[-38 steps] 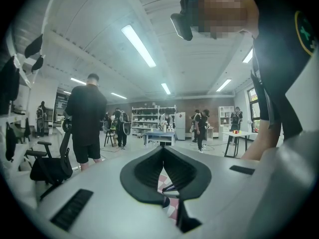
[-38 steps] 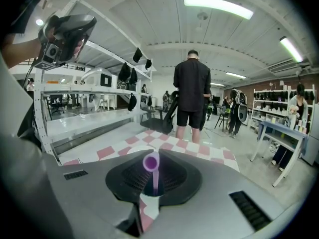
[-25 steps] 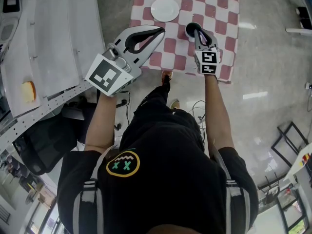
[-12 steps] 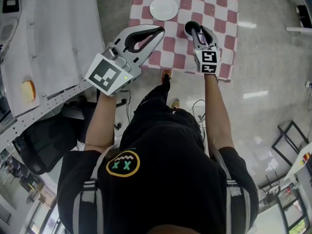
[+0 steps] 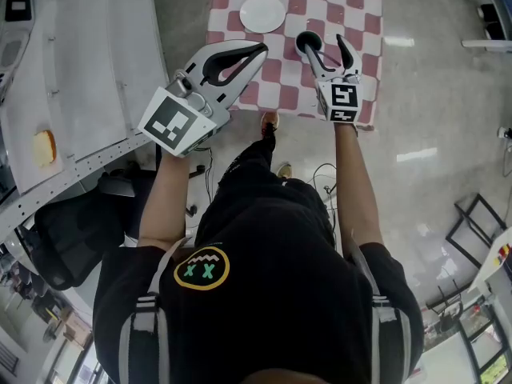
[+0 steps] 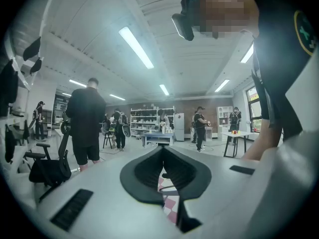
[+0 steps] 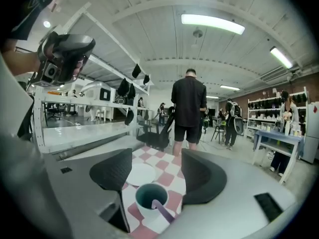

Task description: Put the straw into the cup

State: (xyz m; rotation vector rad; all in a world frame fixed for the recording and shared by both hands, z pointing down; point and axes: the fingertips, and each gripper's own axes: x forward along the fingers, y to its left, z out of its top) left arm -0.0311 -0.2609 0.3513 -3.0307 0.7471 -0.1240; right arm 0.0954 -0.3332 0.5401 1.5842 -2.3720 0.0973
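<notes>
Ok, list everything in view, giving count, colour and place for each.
table: one, red-and-white checked, in front of the person
plate: one, white, on the table's far left
cup: one, white outside, teal inside, mid-table
straw: one, purple, standing in the cup, leaning on its rim
workbench: one, grey, left of the table
chair: one, black, beside the workbench
bystanders: several, mostly dark clothes, across the room
left gripper: one, grey, jaws together, empty, above the table's near edge
right gripper: one, grey, jaws apart, just been opening, above the cup, not gripping it
</notes>
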